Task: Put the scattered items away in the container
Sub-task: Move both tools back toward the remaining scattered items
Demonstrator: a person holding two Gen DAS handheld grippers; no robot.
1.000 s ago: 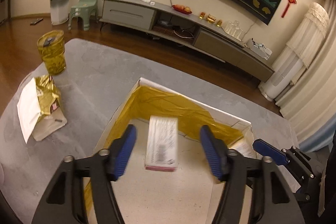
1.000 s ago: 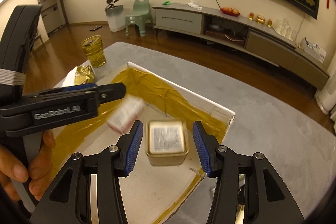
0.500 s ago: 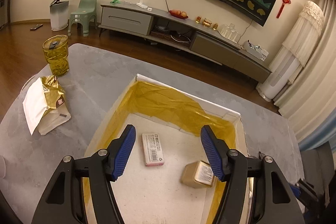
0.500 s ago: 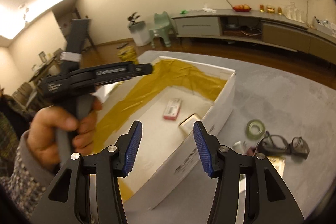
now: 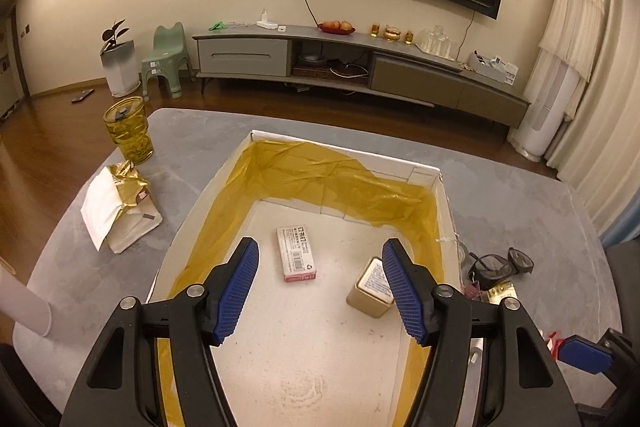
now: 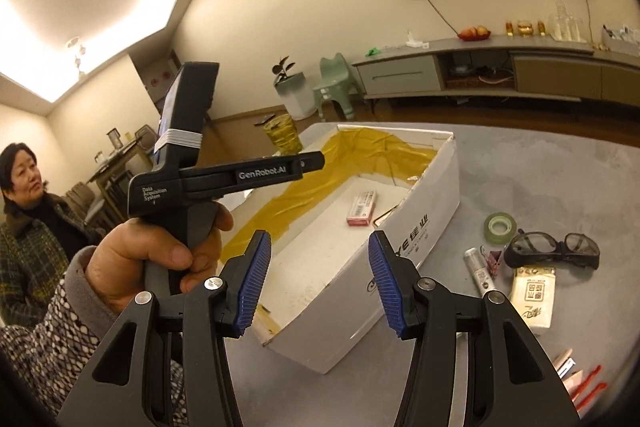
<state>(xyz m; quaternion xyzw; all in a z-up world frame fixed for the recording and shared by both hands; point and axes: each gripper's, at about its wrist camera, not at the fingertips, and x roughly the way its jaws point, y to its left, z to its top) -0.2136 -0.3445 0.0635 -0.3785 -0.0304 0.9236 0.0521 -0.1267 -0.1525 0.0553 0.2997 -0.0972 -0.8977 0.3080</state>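
Hovering released over the box (image 5: 444, 195), left tongs (image 5: 320, 287) holding nothing. Gaping empty too, right tongs (image 6: 320, 279) lying nearer the goggles (image 6: 552, 251) and tape (image 6: 498, 227) off the box's right wall.

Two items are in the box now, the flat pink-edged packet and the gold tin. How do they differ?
The packet is flat, white-topped with a barcode and a pink edge; the gold tin is a taller metallic block, tipped at an angle. The packet sits mid-floor; the tin lies nearer the right wall of the box. Both are apart, each bearing a printed label.
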